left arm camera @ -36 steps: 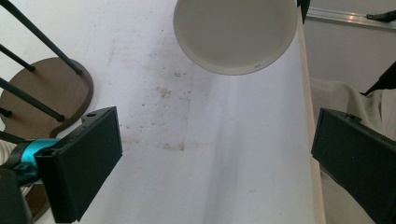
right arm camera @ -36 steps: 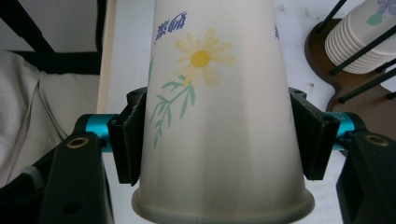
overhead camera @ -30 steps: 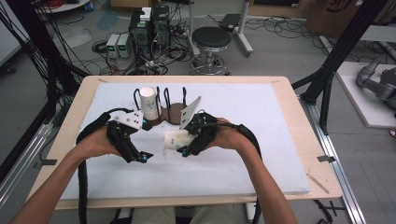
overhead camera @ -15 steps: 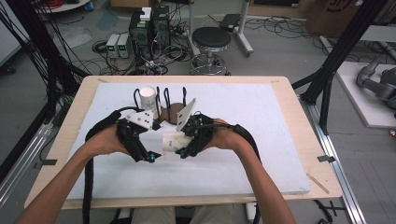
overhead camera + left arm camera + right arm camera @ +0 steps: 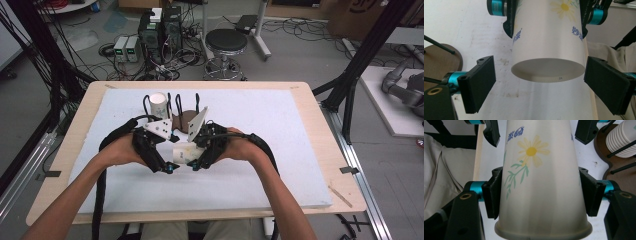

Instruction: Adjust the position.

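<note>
A white paper cup [image 5: 186, 152] printed with a yellow daisy lies sideways in the air between my two grippers, over the near middle of the table. My right gripper [image 5: 196, 165] is shut on it; in the right gripper view its pads [image 5: 492, 192] press both sides of the cup [image 5: 536, 182] just above the rim. My left gripper [image 5: 170, 167] faces it from the left and stands open. In the left gripper view its jaws flank the cup's recessed base [image 5: 547, 72] with a gap on each side.
A brown cup holder [image 5: 186, 120] with black upright rods stands just behind the grippers, with a stack of white cups [image 5: 158, 104] in its left slot. A white foam board [image 5: 280, 130] covers the wooden table [image 5: 320, 120]. The person's lap lies below the near edge.
The left gripper has moved right and nearer to the cup, so its jaws now stand around the cup's base. The right gripper has kept hold of the cup.
</note>
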The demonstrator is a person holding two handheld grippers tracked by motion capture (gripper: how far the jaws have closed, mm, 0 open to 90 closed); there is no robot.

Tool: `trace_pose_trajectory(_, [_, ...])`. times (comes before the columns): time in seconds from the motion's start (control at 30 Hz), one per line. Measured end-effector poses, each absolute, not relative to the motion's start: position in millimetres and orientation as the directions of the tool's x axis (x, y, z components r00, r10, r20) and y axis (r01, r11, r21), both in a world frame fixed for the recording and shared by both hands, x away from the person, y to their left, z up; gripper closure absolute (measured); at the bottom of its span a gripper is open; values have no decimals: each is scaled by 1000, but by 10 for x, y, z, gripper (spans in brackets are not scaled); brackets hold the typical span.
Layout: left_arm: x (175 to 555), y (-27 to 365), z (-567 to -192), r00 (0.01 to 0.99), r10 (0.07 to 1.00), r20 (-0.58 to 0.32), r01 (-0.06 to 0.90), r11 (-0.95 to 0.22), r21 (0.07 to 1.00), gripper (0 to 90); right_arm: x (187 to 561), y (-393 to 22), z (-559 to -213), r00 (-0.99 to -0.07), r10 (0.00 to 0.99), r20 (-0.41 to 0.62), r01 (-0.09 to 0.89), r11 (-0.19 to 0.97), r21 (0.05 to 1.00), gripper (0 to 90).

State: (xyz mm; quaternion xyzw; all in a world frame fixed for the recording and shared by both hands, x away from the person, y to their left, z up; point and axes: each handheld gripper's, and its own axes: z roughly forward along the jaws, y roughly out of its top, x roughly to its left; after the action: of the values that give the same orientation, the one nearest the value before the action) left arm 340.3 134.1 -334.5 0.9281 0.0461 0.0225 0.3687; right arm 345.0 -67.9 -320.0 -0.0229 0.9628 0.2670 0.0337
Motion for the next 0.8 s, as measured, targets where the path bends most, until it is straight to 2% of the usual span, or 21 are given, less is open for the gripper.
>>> trace_pose_trajectory(0.3, [3396, 1299, -3363, 996, 84, 5, 58, -732, 679, 145, 3442, -667, -3208, -996, -33, -78, -69, 858, 509, 318])
trace_pose_trajectory(0.47, [3392, 1297, -3365, 998, 60, -4, 47, -735, 676, 235, 3440, -659, -3217, -996, -36, -76, -70, 861, 504, 319])
trace_pose_trajectory(0.8, [3390, 1252, -3370, 999, 46, 11, 27, -748, 663, 349, 3443, -650, -3229, -997, -38, -68, -67, 864, 500, 320])
